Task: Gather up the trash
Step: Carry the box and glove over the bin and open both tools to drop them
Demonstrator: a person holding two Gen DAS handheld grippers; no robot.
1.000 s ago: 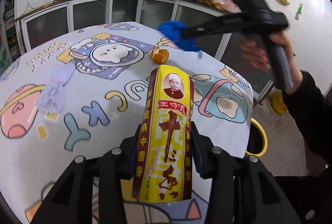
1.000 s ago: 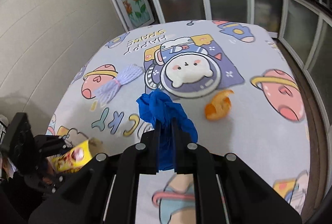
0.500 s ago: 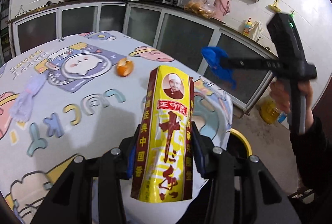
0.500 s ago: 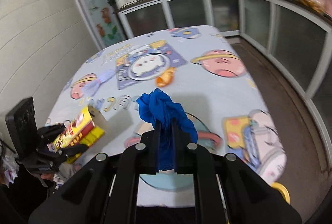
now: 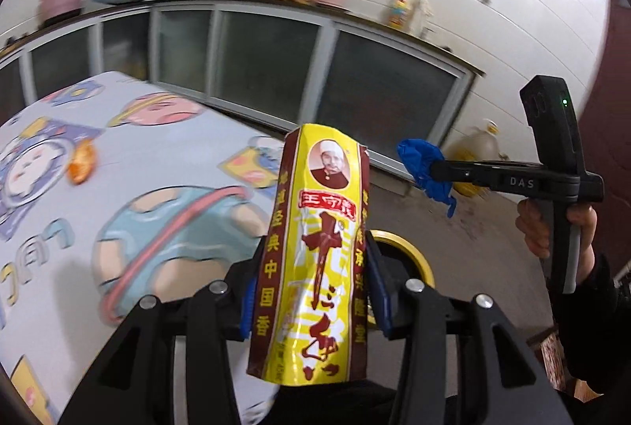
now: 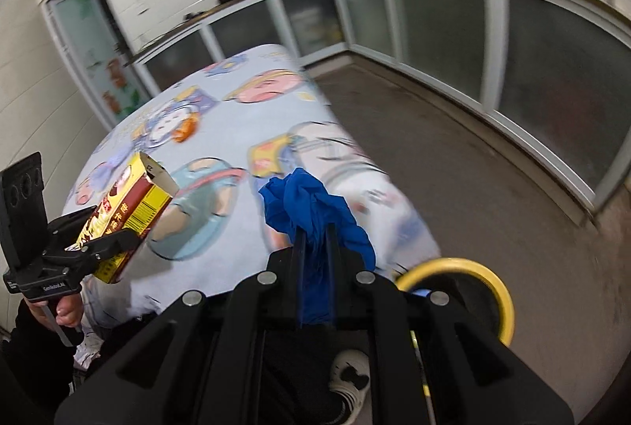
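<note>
Printed cartoon cloth covers the worktop (image 5: 165, 164). Left tongs (image 5: 313, 301) pinch a yellow-and-maroon box (image 5: 315, 259) reading "中国香" beyond the worktop edge. Right tongs (image 6: 315, 239), marked "DAS", pinch a blue glove (image 6: 311, 212) above a yellow-rimmed bin (image 6: 473, 267).

Both cams ride right on the grippers, tilted down along the fingers. Left view faces the table (image 5: 165, 164) corner and cabinets, close up; right view looks back across it. Both catch the yellow-rimmed bin (image 6: 473, 267) and each other's gripper.
</note>
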